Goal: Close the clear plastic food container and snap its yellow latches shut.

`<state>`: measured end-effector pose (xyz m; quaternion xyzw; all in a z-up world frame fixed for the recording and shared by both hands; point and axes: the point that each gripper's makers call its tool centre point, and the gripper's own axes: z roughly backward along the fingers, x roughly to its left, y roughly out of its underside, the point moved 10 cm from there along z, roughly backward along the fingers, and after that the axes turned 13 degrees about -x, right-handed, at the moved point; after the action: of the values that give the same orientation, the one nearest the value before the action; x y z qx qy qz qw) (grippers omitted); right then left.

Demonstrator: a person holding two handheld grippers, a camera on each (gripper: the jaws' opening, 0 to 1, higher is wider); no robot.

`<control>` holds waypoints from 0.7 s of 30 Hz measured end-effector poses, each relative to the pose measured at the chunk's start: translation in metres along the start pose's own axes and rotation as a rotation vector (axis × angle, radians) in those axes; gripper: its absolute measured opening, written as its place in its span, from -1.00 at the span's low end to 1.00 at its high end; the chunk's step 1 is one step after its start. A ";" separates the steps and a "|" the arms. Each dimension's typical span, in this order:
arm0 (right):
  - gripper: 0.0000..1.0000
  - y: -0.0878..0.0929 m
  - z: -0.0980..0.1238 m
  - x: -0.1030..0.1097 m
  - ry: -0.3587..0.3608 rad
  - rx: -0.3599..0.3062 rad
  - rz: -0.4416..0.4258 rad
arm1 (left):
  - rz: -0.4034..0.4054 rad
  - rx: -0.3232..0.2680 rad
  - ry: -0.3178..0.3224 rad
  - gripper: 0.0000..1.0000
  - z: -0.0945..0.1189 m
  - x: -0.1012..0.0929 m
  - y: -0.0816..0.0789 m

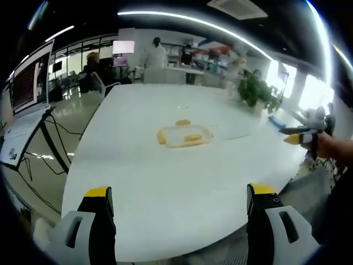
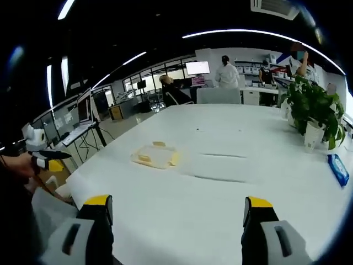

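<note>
left gripper (image 1: 179, 201): jaws spread, empty, at my counter (image 1: 165, 182) edge. clear container (image 1: 185, 134): mid-counter, straight ahead, well apart, long axis crosswise, yellow latches (image 1: 193, 138) visible. right gripper (image 2: 175, 212): spread, empty; container ahead-left, neither gripper clearly nearer.

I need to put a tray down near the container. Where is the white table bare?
The table is bare between its near edge and the container, and on past the container toward the far end. Across it, the potted plant and a blue pack crowd that edge.
</note>
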<state>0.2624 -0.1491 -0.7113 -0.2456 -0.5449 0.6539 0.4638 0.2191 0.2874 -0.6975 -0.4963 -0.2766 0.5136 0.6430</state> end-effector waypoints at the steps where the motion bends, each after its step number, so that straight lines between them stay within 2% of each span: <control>1: 0.99 -0.001 -0.002 0.000 -0.007 -0.003 0.001 | -0.003 0.000 -0.002 0.98 -0.001 0.001 0.000; 4: 0.99 -0.003 -0.009 -0.001 -0.023 -0.003 0.009 | 0.001 -0.006 -0.004 0.98 -0.004 0.002 -0.002; 6: 0.99 -0.005 -0.013 -0.002 -0.028 -0.025 -0.068 | -0.001 -0.008 -0.002 0.98 -0.007 0.003 -0.003; 14: 0.99 -0.012 -0.030 -0.005 -0.047 -0.011 -0.012 | -0.008 0.008 -0.002 0.98 -0.019 0.006 -0.005; 18: 0.99 -0.015 -0.037 -0.004 -0.062 -0.016 -0.051 | -0.018 0.019 0.010 0.98 -0.026 0.005 -0.008; 21: 0.99 -0.017 -0.043 -0.003 -0.070 -0.011 -0.034 | -0.023 0.018 0.018 0.98 -0.030 0.003 -0.010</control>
<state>0.3053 -0.1313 -0.7080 -0.2157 -0.5684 0.6513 0.4542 0.2503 0.2797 -0.6996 -0.4919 -0.2716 0.5043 0.6558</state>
